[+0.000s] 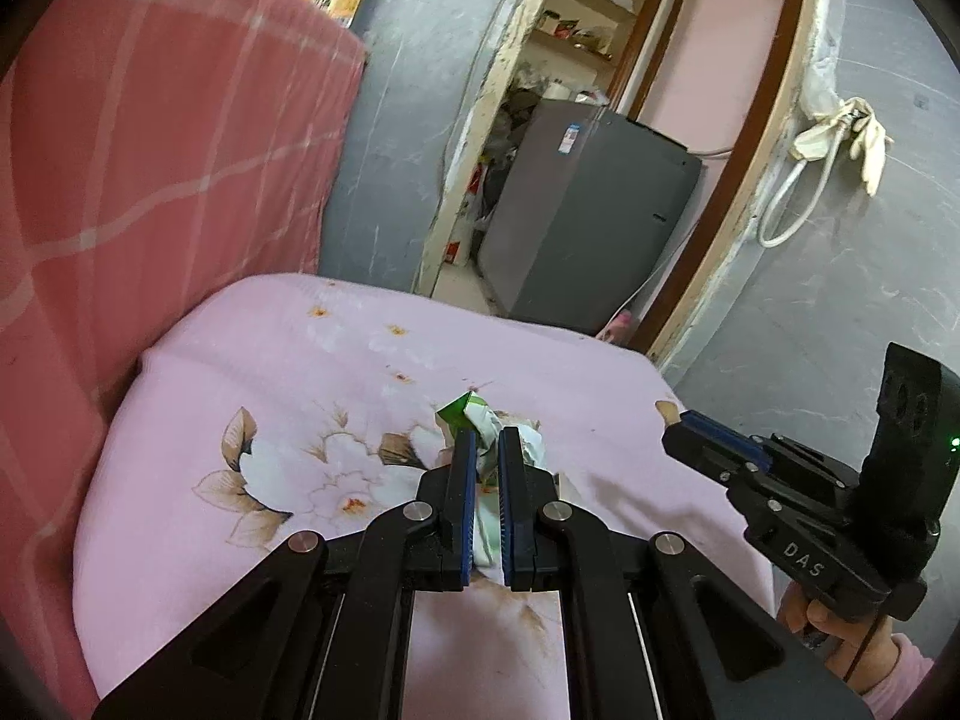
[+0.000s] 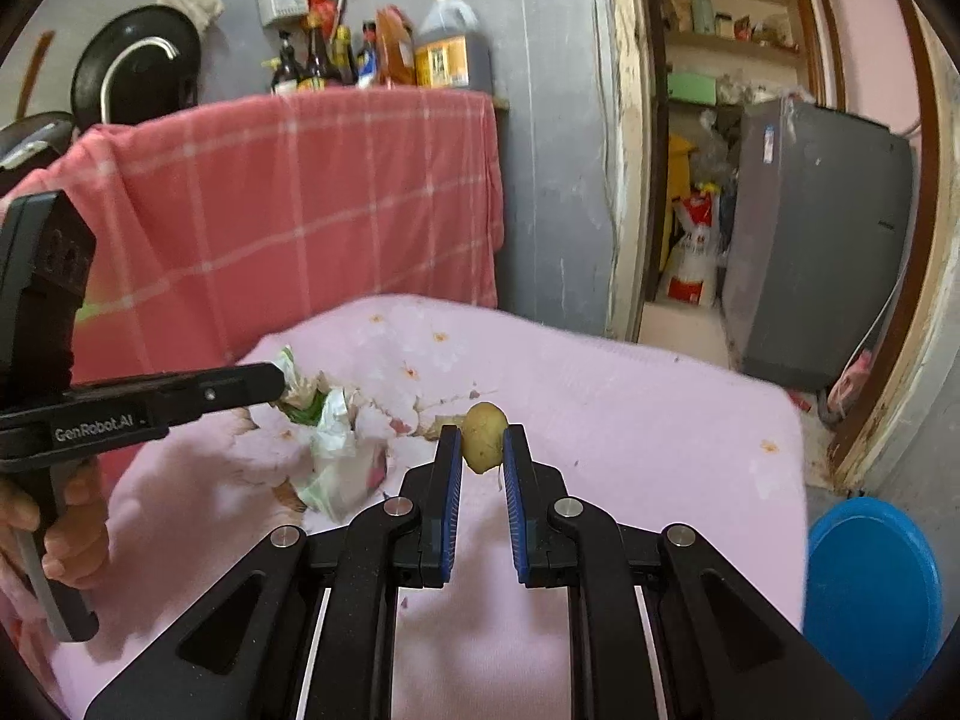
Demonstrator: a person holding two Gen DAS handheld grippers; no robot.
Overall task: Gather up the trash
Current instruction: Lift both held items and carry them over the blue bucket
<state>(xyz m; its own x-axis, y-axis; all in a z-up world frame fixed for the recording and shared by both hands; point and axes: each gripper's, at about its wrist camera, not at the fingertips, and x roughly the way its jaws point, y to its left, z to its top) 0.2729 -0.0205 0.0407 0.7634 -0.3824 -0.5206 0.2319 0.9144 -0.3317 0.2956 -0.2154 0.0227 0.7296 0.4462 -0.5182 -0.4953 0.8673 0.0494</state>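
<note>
My left gripper is shut on a crumpled green and white wrapper above the pink flowered cloth. From the right wrist view the left gripper holds that wrapper, which hangs down from it. My right gripper is shut on a small yellow-brown potato held between its blue pads above the cloth. The right gripper also shows in the left wrist view at the right, seen from the side.
A red checked cloth hangs behind the table. A blue bin stands on the floor at the lower right. A grey fridge stands in the doorway. Bottles and a black pan are behind.
</note>
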